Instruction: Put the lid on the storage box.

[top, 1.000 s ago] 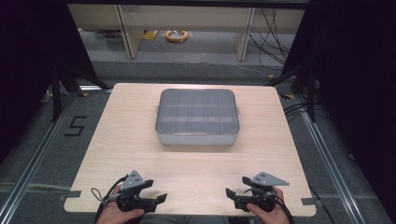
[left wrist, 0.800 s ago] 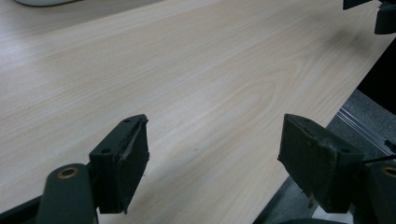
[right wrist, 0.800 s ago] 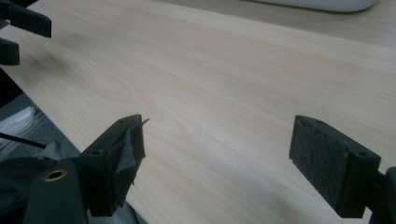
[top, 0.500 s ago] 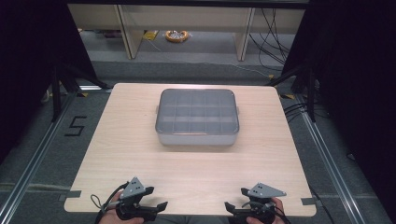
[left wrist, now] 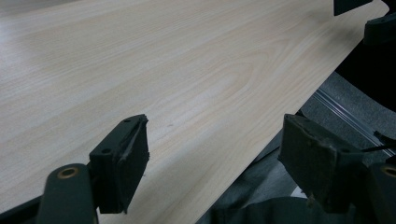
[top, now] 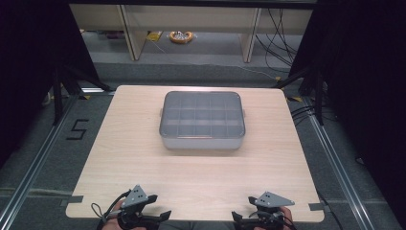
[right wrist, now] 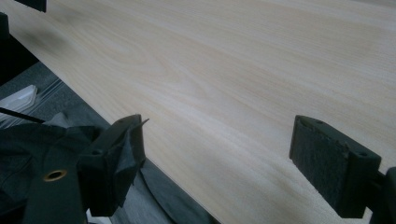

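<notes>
Box point(top: 202, 120) sits mid-table, well beyond both spread-wide tongs at near edge.

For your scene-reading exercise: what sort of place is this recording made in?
Probably a lab recording station, not a home: a bare wooden table hemmed by black curtains, floor rails, loose cables, and a taped number.

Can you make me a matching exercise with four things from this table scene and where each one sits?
1. compartment box
2. left gripper
3. right gripper
4. yellow-rimmed object

A. floor beyond the table
B. near edge, left side
C. middle of the table, toward the far side
D. near edge, right side

Pairs: 1-C, 2-B, 3-D, 4-A
</notes>
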A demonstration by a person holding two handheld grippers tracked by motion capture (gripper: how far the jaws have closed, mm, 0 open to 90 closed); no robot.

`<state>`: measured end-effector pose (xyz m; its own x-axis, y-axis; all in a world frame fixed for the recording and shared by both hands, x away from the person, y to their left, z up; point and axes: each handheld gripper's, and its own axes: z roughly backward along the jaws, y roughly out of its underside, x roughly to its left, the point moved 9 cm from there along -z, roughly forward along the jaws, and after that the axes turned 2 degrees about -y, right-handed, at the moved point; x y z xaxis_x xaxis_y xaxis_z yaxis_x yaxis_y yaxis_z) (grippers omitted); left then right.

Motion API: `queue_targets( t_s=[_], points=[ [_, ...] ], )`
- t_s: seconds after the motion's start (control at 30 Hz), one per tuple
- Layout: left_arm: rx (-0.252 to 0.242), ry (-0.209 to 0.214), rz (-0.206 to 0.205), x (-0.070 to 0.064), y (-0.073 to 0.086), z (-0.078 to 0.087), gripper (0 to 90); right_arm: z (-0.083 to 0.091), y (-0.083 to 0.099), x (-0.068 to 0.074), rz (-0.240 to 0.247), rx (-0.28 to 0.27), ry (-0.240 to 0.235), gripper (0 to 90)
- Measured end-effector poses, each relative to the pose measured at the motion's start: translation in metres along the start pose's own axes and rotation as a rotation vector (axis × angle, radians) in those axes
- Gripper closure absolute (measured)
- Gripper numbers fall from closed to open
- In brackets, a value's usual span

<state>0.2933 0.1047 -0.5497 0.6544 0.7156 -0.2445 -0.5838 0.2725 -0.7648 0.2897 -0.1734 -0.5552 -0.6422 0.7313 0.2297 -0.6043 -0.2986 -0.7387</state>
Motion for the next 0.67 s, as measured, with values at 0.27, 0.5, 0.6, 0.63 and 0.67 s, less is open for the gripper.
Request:
queue_targets(
  t_s=[0.27,0.5,0.6,0.63,0.67],
  points=[
    [0.003,0.007,-0.015,0.001,0.0,-0.0001,23.8,0.0003,0.0015,-0.002,0.0,0.013,0.016,19.0],
    [-0.002,0.003,-0.011,0.003,-0.0003,-0.0004,23.8,-0.0005,0.0009,-0.002,-0.005,0.006,0.005,19.0],
    [-0.002,0.003,-0.011,0.003,-0.0003,-0.0005,23.8,-0.001,0.001,-0.0014,-0.007,0.005,-0.004,19.0],
    [-0.002,0.004,-0.013,0.0029,-0.0004,-0.0006,23.8,-0.0009,0.0011,-0.0019,-0.005,0.006,0.001,19.0],
    [-0.001,0.004,-0.012,0.0028,-0.0003,-0.0007,23.9,-0.0008,0.0011,-0.002,-0.004,0.006,0.003,19.0]
  ],
)
